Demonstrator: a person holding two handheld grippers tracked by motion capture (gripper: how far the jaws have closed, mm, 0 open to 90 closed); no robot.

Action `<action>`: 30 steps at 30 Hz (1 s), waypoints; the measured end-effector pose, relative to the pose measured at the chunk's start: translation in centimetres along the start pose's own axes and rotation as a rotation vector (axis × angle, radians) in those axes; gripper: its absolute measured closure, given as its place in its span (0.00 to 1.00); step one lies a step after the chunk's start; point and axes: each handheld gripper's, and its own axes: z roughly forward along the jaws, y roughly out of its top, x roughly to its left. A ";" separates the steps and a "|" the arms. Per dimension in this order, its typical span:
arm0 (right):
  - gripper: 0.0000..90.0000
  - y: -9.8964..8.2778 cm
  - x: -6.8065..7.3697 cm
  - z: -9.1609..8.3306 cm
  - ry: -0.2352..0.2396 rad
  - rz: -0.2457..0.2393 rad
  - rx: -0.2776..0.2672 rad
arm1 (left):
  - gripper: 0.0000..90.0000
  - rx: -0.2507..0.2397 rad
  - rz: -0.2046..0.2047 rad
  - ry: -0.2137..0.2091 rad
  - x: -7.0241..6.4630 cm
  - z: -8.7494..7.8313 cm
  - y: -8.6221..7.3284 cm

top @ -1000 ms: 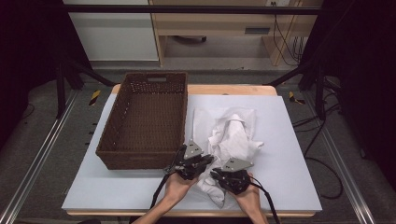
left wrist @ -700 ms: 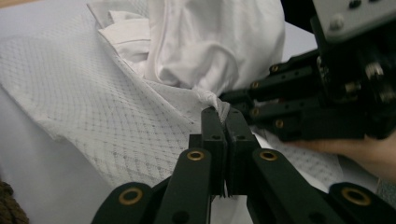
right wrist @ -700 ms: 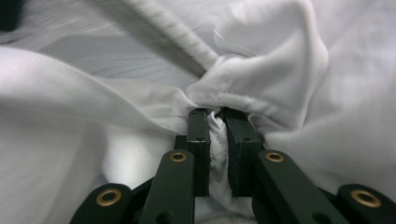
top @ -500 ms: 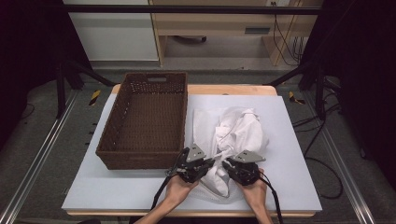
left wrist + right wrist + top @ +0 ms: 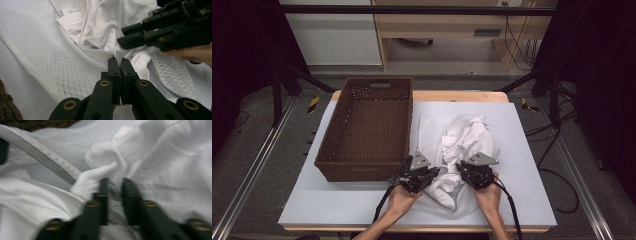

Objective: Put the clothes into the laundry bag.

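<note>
A white garment (image 5: 468,131) lies bunched on a white mesh bag (image 5: 428,131) spread on the table. My left gripper (image 5: 435,173) is at the bag's near edge, shut on a fold of mesh (image 5: 119,55). My right gripper (image 5: 460,170) faces it from the right, a hand's width away. Its jaws have just been closing, and in the right gripper view (image 5: 115,183) they pinch a wad of the white garment (image 5: 105,160). In the left gripper view the right gripper (image 5: 123,37) sits just beyond my left jaws, over the garment (image 5: 100,22).
A dark wicker basket (image 5: 364,167) stands left of the cloth, its near right corner close to my left gripper. A pale mat (image 5: 332,205) covers the table. A grey band (image 5: 45,157) of the bag runs diagonally in the right gripper view.
My right gripper has moved right and a little away from me, dragging the garment's bunched part rightward. The left gripper has stayed in place on the mesh.
</note>
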 end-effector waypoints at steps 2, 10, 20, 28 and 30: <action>0.98 0.0 -0.2 -1.2 0.011 -0.008 -0.055 | 0.98 -0.005 -0.008 0.001 0.1 -0.1 0.1; 0.98 0.3 1.3 -6.6 0.254 -0.041 -0.254 | 0.98 -0.017 -0.032 0.012 0.4 -0.4 0.6; 0.98 -0.2 4.7 -0.9 0.355 -0.094 -0.037 | 0.98 -0.061 -0.008 0.011 -0.5 -1.0 2.0; 0.95 -0.2 3.8 2.5 0.120 -0.021 -0.016 | 0.98 -0.037 -0.004 0.001 -0.3 -1.3 0.5; 0.92 -0.2 3.7 2.1 0.150 -0.024 -0.013 | 0.98 -0.033 -0.008 0.005 0.0 -1.3 0.0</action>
